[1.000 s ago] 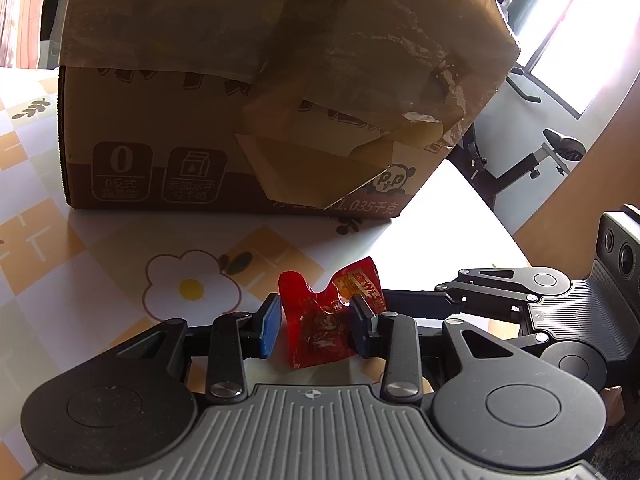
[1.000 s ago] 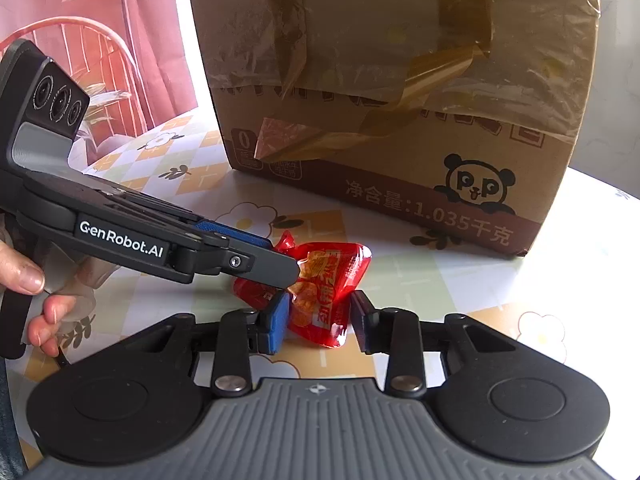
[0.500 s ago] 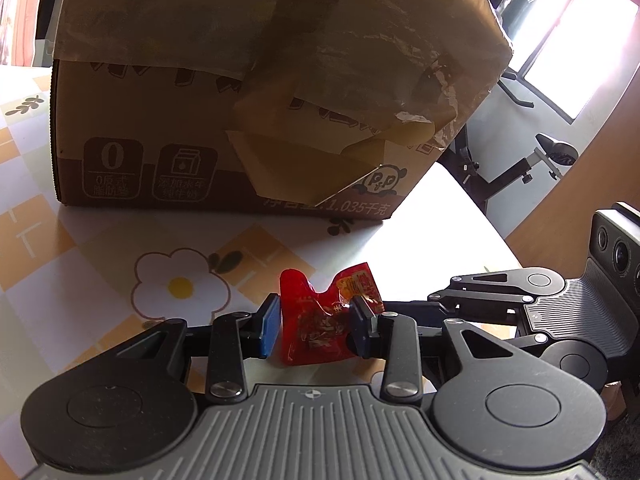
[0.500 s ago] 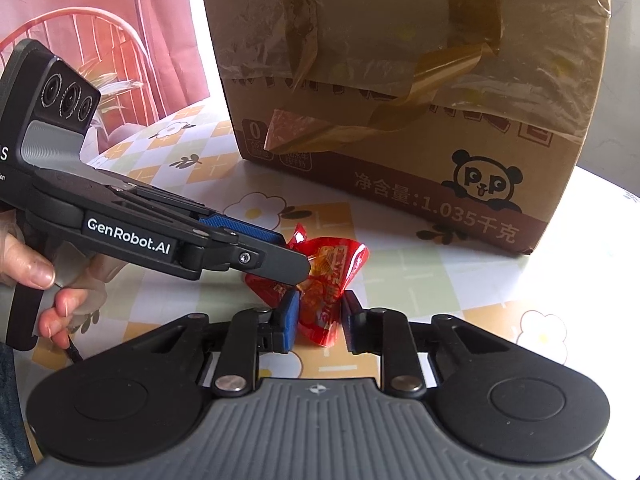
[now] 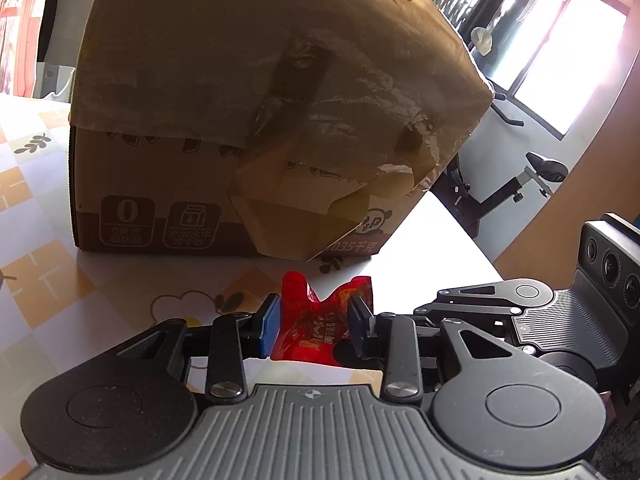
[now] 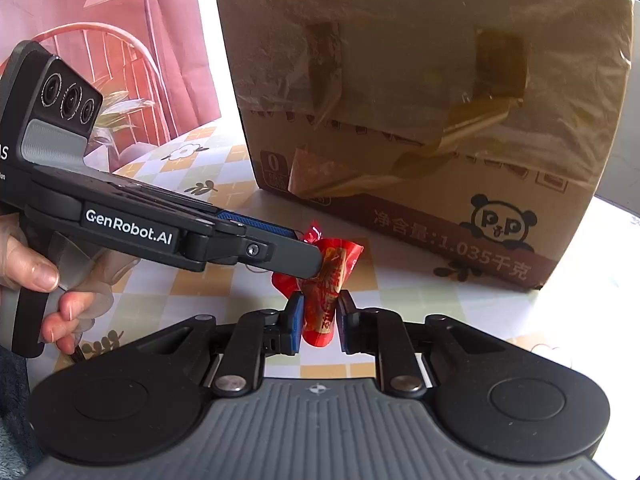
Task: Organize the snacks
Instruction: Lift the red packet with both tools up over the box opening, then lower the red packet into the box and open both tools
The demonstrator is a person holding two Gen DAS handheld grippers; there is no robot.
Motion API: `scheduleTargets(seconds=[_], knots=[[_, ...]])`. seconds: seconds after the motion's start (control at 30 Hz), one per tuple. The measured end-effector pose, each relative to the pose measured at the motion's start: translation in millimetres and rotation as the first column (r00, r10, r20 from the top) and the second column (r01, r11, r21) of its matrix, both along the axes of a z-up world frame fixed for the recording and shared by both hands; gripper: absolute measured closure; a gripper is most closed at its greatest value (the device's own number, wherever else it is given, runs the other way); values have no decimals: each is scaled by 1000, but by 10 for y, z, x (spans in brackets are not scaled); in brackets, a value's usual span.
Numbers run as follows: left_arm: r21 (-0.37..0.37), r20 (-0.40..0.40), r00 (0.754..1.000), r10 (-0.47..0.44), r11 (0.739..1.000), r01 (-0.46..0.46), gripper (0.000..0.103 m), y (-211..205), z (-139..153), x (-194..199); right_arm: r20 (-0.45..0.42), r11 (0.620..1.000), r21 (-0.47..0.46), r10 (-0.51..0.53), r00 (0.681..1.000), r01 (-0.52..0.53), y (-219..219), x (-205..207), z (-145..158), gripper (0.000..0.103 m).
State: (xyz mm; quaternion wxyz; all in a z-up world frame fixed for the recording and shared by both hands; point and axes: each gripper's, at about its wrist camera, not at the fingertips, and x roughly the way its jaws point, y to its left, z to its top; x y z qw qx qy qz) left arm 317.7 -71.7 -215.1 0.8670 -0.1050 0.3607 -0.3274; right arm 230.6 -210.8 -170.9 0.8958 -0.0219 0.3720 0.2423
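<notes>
A small red snack packet is held upright between both grippers, just over the flowered tablecloth. My left gripper is shut on it, blue pad on one side and black pad on the other. In the right wrist view my right gripper is shut on the packet's lower end. The left gripper reaches in from the left and pinches its upper part. The right gripper's linkage shows at the right of the left wrist view.
A big taped cardboard box with a panda print stands on the table just behind the packet, filling the upper left wrist view as the box. A person's hand holds the left gripper's handle. The table's far right edge drops off to the floor.
The right gripper's jaws closed onto the packet, squeezing it narrow and upright. The left gripper rose a little with the packet in it, and the box now looms larger.
</notes>
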Motion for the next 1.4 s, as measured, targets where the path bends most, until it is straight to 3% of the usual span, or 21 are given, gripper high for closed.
scheduleTargets(seconds=[0.43, 0.77, 1.4], knots=[[-54, 128, 992, 22, 998, -16, 66, 126, 661, -105, 140, 998, -65, 30, 990, -21, 146, -52, 669, 85], [-66, 204, 979, 29, 998, -15, 66, 57, 1062, -165, 216, 996, -94, 32, 976, -12, 159, -79, 1000, 85], [-73, 307, 951, 45, 997, -23, 66, -123, 1716, 52, 327, 998, -60, 21, 945, -1, -4, 195, 1592, 85]])
